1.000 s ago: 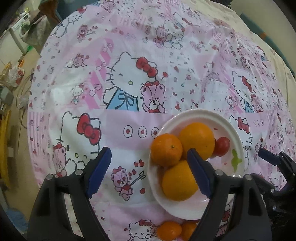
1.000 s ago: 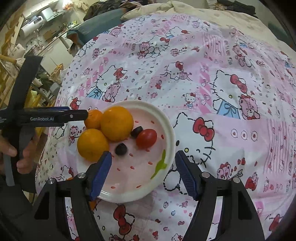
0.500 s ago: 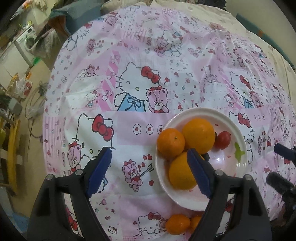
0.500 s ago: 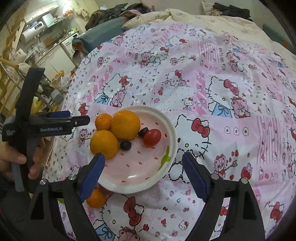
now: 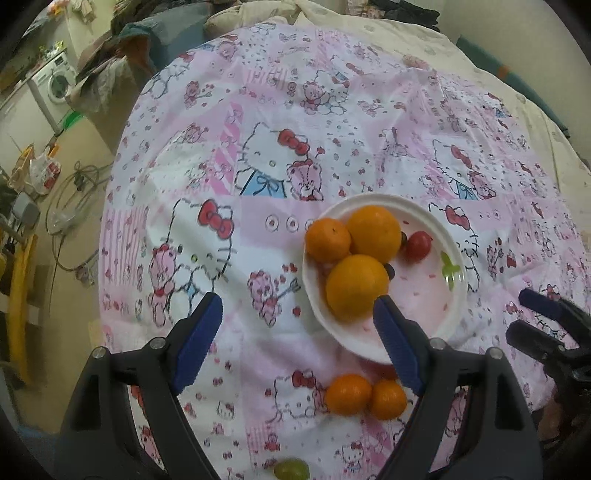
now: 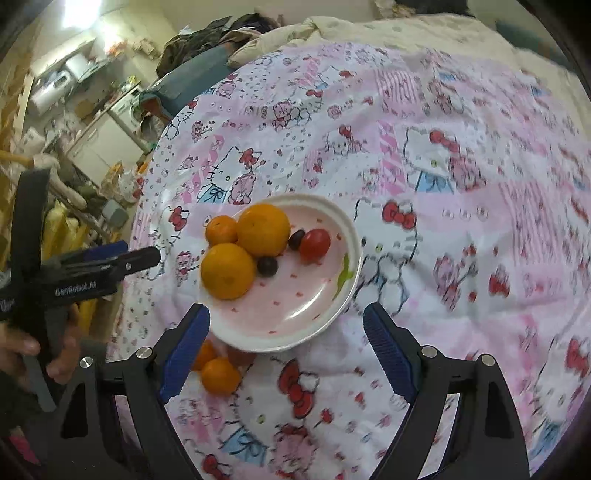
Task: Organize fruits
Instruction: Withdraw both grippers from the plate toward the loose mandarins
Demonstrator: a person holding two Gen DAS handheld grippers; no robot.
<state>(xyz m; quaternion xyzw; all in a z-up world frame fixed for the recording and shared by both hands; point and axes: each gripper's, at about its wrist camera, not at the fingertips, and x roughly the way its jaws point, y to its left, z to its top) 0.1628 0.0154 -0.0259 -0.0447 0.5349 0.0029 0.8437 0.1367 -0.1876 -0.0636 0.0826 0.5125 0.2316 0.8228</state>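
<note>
A white plate (image 5: pixel 448 302) (image 6: pixel 325 325) on the Hello Kitty cloth holds two big oranges (image 5: pixel 356 288) (image 6: pixel 263 229), a small mandarin (image 5: pixel 328 240) (image 6: pixel 221 230), a cherry tomato (image 5: pixel 418 245) (image 6: pixel 314 244) and two dark grapes (image 6: pixel 267 266). Two loose mandarins (image 5: pixel 348 394) (image 6: pixel 220 375) lie on the cloth just in front of the plate. A green grape (image 5: pixel 291 469) lies at the near edge. My left gripper (image 5: pixel 297 339) is open and empty, above the cloth left of the plate. My right gripper (image 6: pixel 286 349) is open and empty, above the plate's near rim.
The round table's cloth (image 5: pixel 332 110) drops off at the left to a cluttered floor with a washing machine (image 5: pixel 55 86). A beige quilt (image 6: pixel 406 29) lies behind the table. The other gripper shows at the right of the left wrist view (image 5: pixel 546 325) and at the left of the right wrist view (image 6: pixel 92 269).
Both grippers have drawn back and up from the plate, so it looks smaller and farther. The loose mandarins and the green grape have come into view. Jaws stay open.
</note>
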